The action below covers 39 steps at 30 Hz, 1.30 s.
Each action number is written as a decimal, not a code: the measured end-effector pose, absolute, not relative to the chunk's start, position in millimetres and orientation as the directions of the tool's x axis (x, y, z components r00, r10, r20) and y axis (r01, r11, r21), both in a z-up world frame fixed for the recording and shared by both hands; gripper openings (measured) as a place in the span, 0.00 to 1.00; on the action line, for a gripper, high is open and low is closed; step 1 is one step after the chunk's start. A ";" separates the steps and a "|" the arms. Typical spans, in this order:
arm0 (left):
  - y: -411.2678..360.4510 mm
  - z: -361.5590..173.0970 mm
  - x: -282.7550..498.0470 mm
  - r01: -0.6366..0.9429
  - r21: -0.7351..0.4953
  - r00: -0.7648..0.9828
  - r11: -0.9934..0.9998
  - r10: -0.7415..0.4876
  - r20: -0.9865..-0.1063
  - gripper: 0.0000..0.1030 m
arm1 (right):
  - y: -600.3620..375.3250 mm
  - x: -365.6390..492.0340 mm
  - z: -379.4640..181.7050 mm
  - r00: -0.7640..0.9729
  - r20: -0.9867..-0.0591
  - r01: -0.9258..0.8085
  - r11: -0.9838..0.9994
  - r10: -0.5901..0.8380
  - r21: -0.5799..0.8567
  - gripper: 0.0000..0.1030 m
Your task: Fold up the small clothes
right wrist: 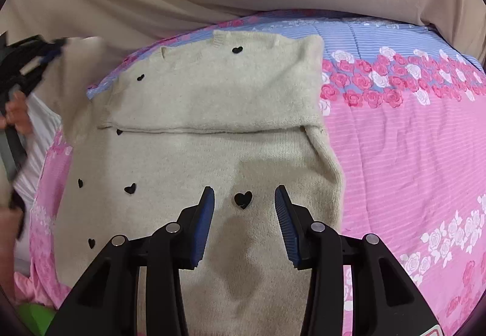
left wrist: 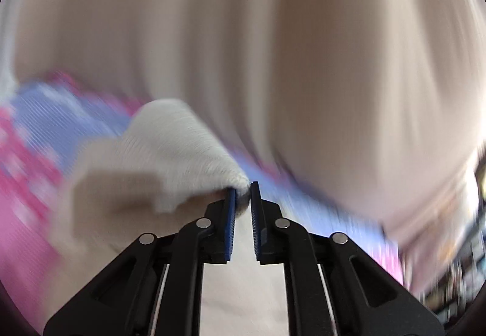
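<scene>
The cream knit sweater [right wrist: 212,154] with small black hearts lay flat on the pink and blue rose-print quilt [right wrist: 410,138] of the bed, its top part already turned down over the body so that a straight folded edge ran across the middle. Its long axis ran away from the right gripper [right wrist: 244,208], which hung over the lower body with its jaws about half open and nothing between them, one black heart [right wrist: 243,199] showing in the gap.

The move to come seemed to hinge on the sleeve [left wrist: 182,147] out at the sweater's left side. The left gripper [left wrist: 243,199] had it: the jaws were pinched nearly shut on the cuff end, and the sleeve trailed off to the left of the jaws and up off the quilt. So the left hand was the nearer one for carrying that sleeve across the body.

The left wrist view was badly smeared. In the right wrist view the left gripper was only a dark blur at the left edge. The sweater's hem was hidden behind the right gripper.
</scene>
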<state>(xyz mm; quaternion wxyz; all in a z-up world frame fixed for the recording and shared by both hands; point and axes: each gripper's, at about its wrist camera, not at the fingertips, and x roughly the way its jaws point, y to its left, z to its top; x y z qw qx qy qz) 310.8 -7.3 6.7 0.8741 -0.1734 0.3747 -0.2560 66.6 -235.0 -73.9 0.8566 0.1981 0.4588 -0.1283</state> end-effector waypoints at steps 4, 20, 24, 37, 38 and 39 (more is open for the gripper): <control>-73.1 -83.8 261.7 0.295 -0.491 0.336 0.820 -0.570 -0.750 0.60 | -249.7 50.8 -76.8 0.547 -0.835 0.442 0.864 -0.049 0.240 0.42; 82.1 -96.4 248.1 -0.087 -0.561 0.521 0.823 -0.443 -0.730 0.81 | -176.5 246.9 -61.5 0.570 -0.820 0.096 0.988 0.045 0.121 0.55; 115.4 -108.8 288.4 -0.272 -0.719 0.538 0.640 -0.518 -0.665 0.81 | -148.0 310.4 -86.0 0.501 -0.866 0.047 0.998 0.006 0.035 0.56; 170.4 -138.9 350.9 -0.413 -0.796 0.608 0.443 -0.516 -0.603 0.23 | -287.9 208.4 -58.6 0.746 -0.659 0.353 0.778 0.101 0.519 0.06; 168.7 -143.8 350.5 -0.401 -0.796 0.594 0.453 -0.533 -0.603 0.23 | -300.8 192.1 -73.6 0.716 -0.692 0.402 0.755 0.094 0.518 0.06; 163.9 -148.3 349.7 -0.395 -0.792 0.574 0.466 -0.547 -0.609 0.23 | -310.3 179.4 -92.4 0.667 -0.740 0.453 0.743 0.085 0.494 0.06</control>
